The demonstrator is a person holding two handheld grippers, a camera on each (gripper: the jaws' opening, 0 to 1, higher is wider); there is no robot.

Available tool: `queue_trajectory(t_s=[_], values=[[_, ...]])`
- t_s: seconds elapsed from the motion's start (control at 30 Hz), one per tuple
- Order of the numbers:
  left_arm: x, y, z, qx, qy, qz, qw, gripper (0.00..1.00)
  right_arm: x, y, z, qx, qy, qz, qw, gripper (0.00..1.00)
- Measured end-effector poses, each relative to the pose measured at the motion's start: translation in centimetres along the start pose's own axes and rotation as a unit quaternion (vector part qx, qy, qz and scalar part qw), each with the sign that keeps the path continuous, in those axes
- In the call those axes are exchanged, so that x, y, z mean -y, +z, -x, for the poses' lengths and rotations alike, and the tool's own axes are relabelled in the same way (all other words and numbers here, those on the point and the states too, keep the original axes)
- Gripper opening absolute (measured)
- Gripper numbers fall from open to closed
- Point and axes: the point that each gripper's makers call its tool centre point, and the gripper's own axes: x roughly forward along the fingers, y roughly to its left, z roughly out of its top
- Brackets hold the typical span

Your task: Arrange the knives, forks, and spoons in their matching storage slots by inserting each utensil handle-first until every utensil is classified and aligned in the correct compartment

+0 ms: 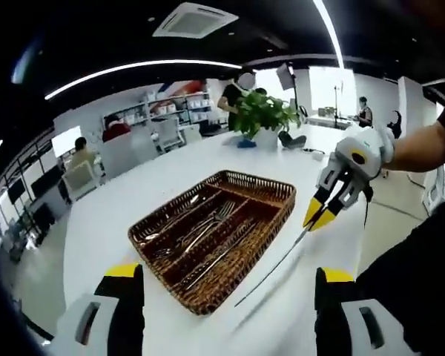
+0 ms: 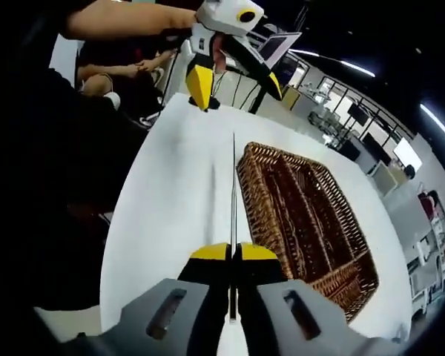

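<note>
One utensil in hand: my right gripper (image 2: 233, 252) is clamped tight on a knife (image 2: 233, 193), jaws pressed together on it near one end. In the left gripper view the same right gripper (image 1: 320, 216) comes in from the right with the knife (image 1: 271, 271) slanting down toward the table.
Which end is pinched: I cannot tell blade from handle here; the knife reads as a thin dark line in both views.
Why held this way: gripped at one end, the free length points away from me, so I judge it is set up to be slid lengthwise into a slot.
Left gripper: released, jaws (image 1: 226, 297) standing wide apart with nothing between them. In the right gripper view it (image 2: 233, 78) hovers beyond the knife's far tip, perhaps ready to steady it.
Knife position: above the white table (image 1: 96, 222), just beside the long edge of the wicker tray (image 2: 311, 215), running roughly parallel to that edge, not yet over a compartment.
Tray: long dividers make lengthwise slots; forks (image 1: 208, 226) and other cutlery already lie inside the tray (image 1: 230, 282).
Next, as I judge it: shift the knife sideways over its matching slot and lower it.
Beyond: a potted plant (image 1: 261, 115) stands at the table's far end.
</note>
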Motion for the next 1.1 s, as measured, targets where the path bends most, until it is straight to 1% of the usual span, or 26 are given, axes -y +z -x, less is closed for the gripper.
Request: queue_trajectory(t_s=[0.1, 0.27, 0.37, 0.47, 0.57, 0.67, 0.7, 0.8, 0.87, 0.93, 1.0, 1.1], values=[[0.2, 0.7, 1.1, 0.017, 0.005, 0.01, 0.9998, 1.0, 0.3, 0.3, 0.4, 0.001, -0.002, 0.005, 1.0, 0.0], [0.3, 1.1, 2.4, 0.025, 0.017, 0.022, 0.9993, 1.0, 0.7, 0.9, 1.4, 0.0, -0.01, 0.019, 0.9998, 0.0], [0.7, 0.9, 2.7, 0.022, 0.015, 0.027, 0.9993, 1.0, 0.9, 1.3, 1.9, 0.002, -0.014, 0.025, 0.9996, 0.0], [0.7, 0.4, 3.1, 0.018, 0.022, 0.023, 0.9993, 1.0, 1.0, 1.4, 2.3, 0.0, -0.016, 0.032, 0.9993, 0.0], [0.8, 0.1, 3.5, 0.018, 0.02, 0.034, 0.9991, 1.0, 1.1, 1.4, 2.6, -0.003, -0.018, 0.041, 0.999, 0.0], [0.8, -0.2, 4.2, 0.018, 0.025, 0.034, 0.999, 1.0, 1.5, 1.8, 3.3, -0.002, -0.022, 0.052, 0.9984, 0.0], [0.7, -0.1, 4.4, 0.02, 0.026, 0.035, 0.9988, 1.0, 1.6, 2.0, 3.4, -0.001, -0.024, 0.055, 0.9982, 0.0], [0.7, 0.2, 5.4, 0.04, 0.026, 0.052, 0.9975, 1.0, 2.0, 2.6, 3.8, 0.0, -0.03, 0.065, 0.9975, 0.0], [0.7, 0.2, 5.9, 0.046, 0.02, 0.063, 0.9967, 1.0, 2.2, 2.8, 3.9, 0.001, -0.031, 0.067, 0.9972, 0.0], [0.6, 0.3, 6.3, 0.047, 0.016, 0.062, 0.9968, 1.0, 2.2, 3.0, 4.0, 0.001, -0.03, 0.071, 0.997, 0.0], [0.2, 0.2, 7.0, 0.041, 0.02, 0.046, 0.9979, 1.0, 2.2, 3.1, 3.9, -0.001, -0.029, 0.076, 0.9967, 0.0], [-0.2, 0.1, 7.9, 0.041, 0.025, 0.048, 0.9977, 1.0, 2.2, 3.2, 3.9, -0.003, -0.028, 0.08, 0.9964, 0.0]])
